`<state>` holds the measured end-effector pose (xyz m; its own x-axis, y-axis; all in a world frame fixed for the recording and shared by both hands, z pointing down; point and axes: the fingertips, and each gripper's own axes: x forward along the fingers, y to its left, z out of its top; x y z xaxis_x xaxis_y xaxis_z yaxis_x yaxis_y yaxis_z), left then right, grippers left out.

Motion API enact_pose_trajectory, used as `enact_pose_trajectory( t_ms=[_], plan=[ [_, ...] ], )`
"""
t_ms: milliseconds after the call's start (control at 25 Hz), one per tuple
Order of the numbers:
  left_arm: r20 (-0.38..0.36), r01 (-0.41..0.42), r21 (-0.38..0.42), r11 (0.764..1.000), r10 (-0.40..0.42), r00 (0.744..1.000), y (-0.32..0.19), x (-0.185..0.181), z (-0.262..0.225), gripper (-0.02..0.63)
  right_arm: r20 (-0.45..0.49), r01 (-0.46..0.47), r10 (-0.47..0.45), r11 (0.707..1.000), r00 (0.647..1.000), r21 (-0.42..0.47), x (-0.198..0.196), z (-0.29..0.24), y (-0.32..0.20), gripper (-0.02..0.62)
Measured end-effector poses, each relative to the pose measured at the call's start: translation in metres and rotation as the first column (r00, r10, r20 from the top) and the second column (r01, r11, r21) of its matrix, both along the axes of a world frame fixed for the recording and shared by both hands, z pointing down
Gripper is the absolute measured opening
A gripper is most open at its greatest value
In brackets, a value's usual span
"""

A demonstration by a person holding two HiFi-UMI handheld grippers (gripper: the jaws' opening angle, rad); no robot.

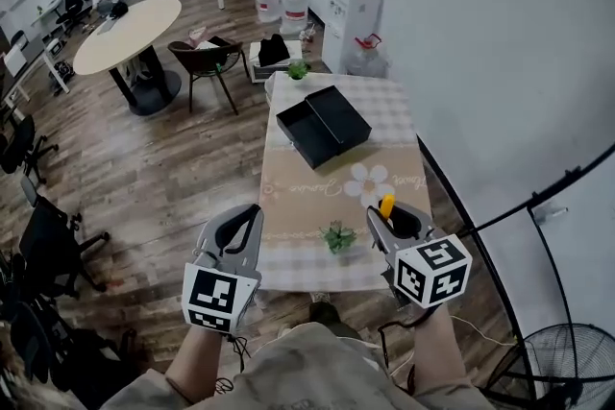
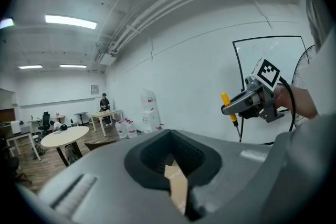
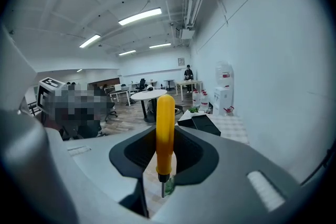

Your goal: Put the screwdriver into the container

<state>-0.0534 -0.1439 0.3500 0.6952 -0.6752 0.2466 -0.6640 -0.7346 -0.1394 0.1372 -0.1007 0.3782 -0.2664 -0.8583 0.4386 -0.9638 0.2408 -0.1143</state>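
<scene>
We are looking down on a long worktop (image 1: 288, 206) covered in a checked cloth with a tan band across its middle. A black container (image 1: 306, 137) is sitting toward its far end. The container's open part is facing up and showing only a dark inside, where we cannot make out anything. A flat black piece that looks like its lid (image 1: 339, 115) is lying against its right side. We are holding both grippers over the near end of the worktop, well apart from the container. The left gripper (image 1: 252, 218) is hanging at the near left edge. In the left gripper view the left gripper (image 2: 176, 178) is showing its jaws standing a narrow gap apart, with only a sliver of the tan cloth between them. The right gripper (image 1: 389, 222) is clamping the screwdriver (image 1: 386, 205) by its yellow handle. In the right gripper view the screwdriver (image 3: 165, 134) is standing upright between the jaws of the right gripper (image 3: 164, 165), with its handle up and its short metal tip pointing down. The left gripper view is catching the same hold from the side, with the screwdriver (image 2: 228, 105) sticking out above and below the right gripper (image 2: 233, 108). A small green plant (image 1: 338, 237) is sitting on the near edge between the two grippers, and another plant (image 1: 298, 69) is standing at the far end beyond the container.
</scene>
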Motion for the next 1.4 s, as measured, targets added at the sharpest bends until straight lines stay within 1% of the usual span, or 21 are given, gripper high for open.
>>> enact_pose_trajectory(
  t_ms=[320, 560, 680, 800, 1040, 1400],
  plan=[
    [0.043, 0.067, -0.034, 0.997, -0.065, 0.997, -0.072, 0.044, 0.021, 0.0, 0.026, 0.078, -0.076, 0.994, 0.997, -0.072, 0.042, 0.033, -0.086, 0.115],
    [0.08, 0.118, -0.057, 0.991, -0.114, 0.99, -0.113, 0.076, 0.039, 0.0, 0.059, 0.157, -0.151, 0.979, 0.987, -0.126, 0.063, 0.061, -0.143, 0.115],
    [0.11, 0.15, -0.089, 0.985, -0.14, 0.984, -0.124, 0.08, 0.054, 0.0, 0.078, 0.199, -0.189, 0.967, 0.979, -0.161, 0.063, 0.077, -0.164, 0.115],
    [0.118, 0.162, -0.101, 0.982, -0.15, 0.982, -0.136, 0.089, 0.058, 0.0, 0.09, 0.223, -0.21, 0.959, 0.974, -0.176, 0.066, 0.085, -0.188, 0.115],
    [0.138, 0.169, -0.093, 0.981, -0.155, 0.978, -0.169, 0.099, 0.07, 0.0, 0.108, 0.23, -0.211, 0.948, 0.972, -0.22, 0.064, 0.115, -0.237, 0.117],
    [0.169, 0.168, -0.157, 0.973, -0.141, 0.975, -0.215, 0.096, 0.118, 0.0, 0.094, 0.258, -0.241, 0.921, 0.966, -0.291, 0.037, 0.153, -0.302, 0.117]
  ],
)
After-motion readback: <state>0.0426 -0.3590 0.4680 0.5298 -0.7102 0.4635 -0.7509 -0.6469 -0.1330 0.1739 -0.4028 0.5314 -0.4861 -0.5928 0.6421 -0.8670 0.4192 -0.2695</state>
